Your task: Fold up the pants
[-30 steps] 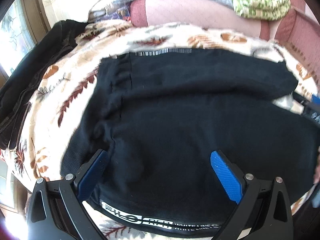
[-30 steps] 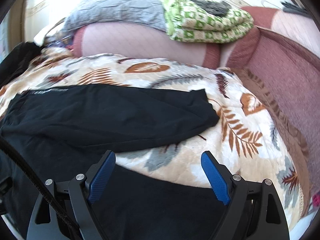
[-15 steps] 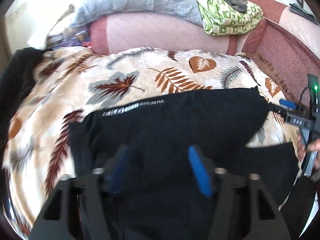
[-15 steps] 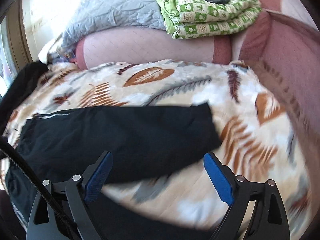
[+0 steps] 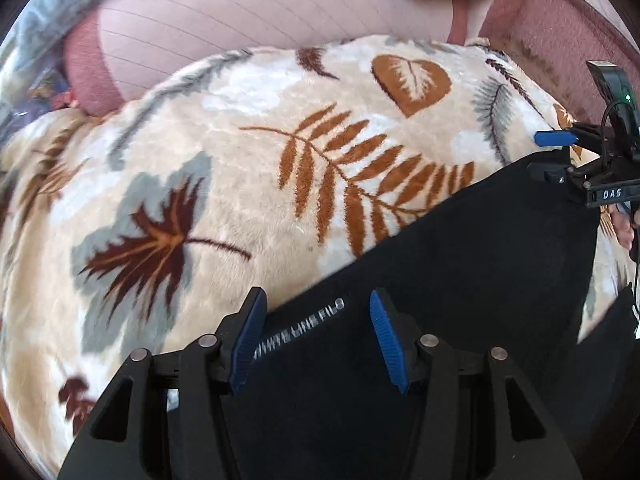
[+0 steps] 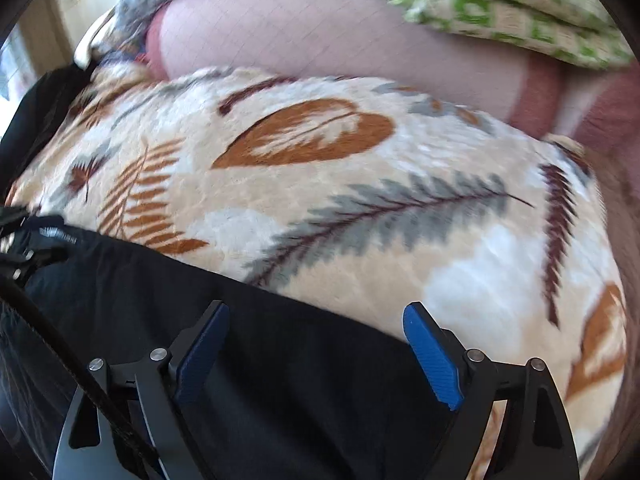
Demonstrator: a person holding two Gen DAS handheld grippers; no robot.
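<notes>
— Looking along the left gripper (image 5: 316, 336), what shows that the other camera misses?

— White lettering on the black pants (image 5: 460, 280), printed along the edge lying between its 2 blue pads (image 5: 386, 344). The pads stand moderately apart with cloth between them; I cannot tell whether they pinch it. At the far right, the right gripper (image 5: 554, 156) appears from the side, its 2 fingers parted at the pants' far corner.

— And the right wrist view?

— The right gripper (image 6: 316, 356) has its jaws spread wide over the pants (image 6: 260, 340), gripping nothing that I can see. The pants lie across the near part of the leaf-patterned blanket (image 6: 400, 184). A dark garment (image 6: 36, 120) sits at the left edge, and a green-and-white folded quilt (image 6: 500, 12) rests on the pink bolster (image 6: 320, 40).

— Anything unclear?

— The right view is blurred. The pants' lower part is cut off behind both tools, and the lettering is too small to read fully.
</notes>
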